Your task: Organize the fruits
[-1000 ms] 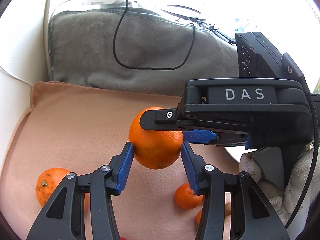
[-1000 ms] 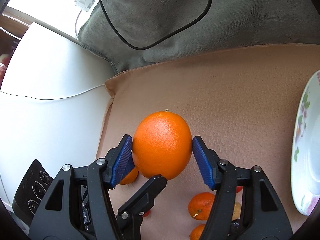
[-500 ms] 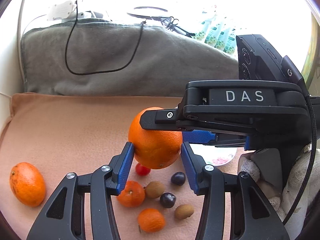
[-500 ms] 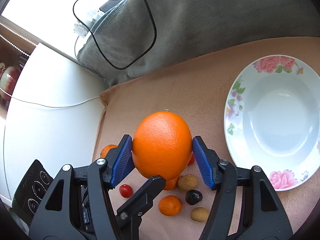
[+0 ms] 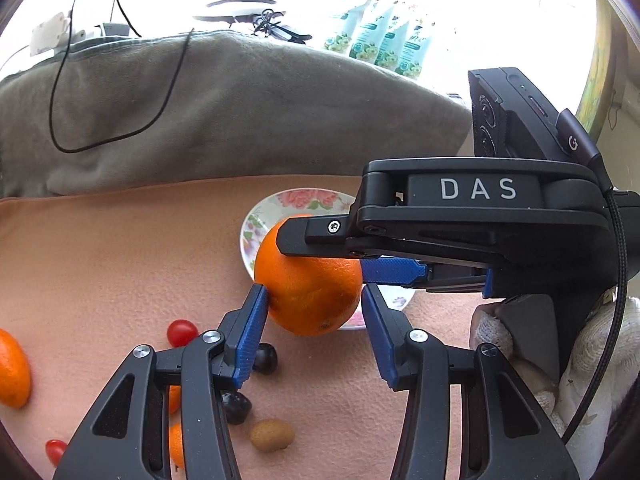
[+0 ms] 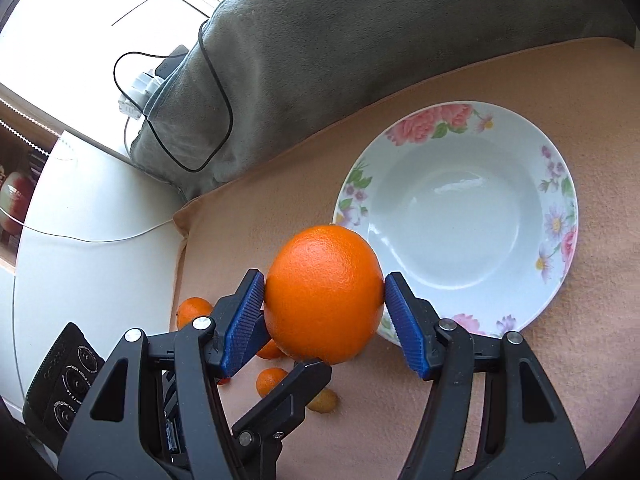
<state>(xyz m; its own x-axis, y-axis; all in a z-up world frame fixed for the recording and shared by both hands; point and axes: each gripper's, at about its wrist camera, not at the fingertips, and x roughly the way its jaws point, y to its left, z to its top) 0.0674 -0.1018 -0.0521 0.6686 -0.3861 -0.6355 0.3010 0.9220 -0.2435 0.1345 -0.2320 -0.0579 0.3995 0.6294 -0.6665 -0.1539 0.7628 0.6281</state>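
Both tongs clamped on one orange, left gripper and right gripper pinching crosswise, plate at two o'clock.

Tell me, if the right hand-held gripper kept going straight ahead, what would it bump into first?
Probably the floral plate, whose near rim lies just beyond the big orange clamped in the right hand-held gripper. Height above it is unclear.

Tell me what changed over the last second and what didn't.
Both claws carried the big orange rightward from over the loose fruit toward the flowered plate, which has come fully into view. Unchanged: the left claw and right claw both stay clamped on the orange; the plate holds nothing.
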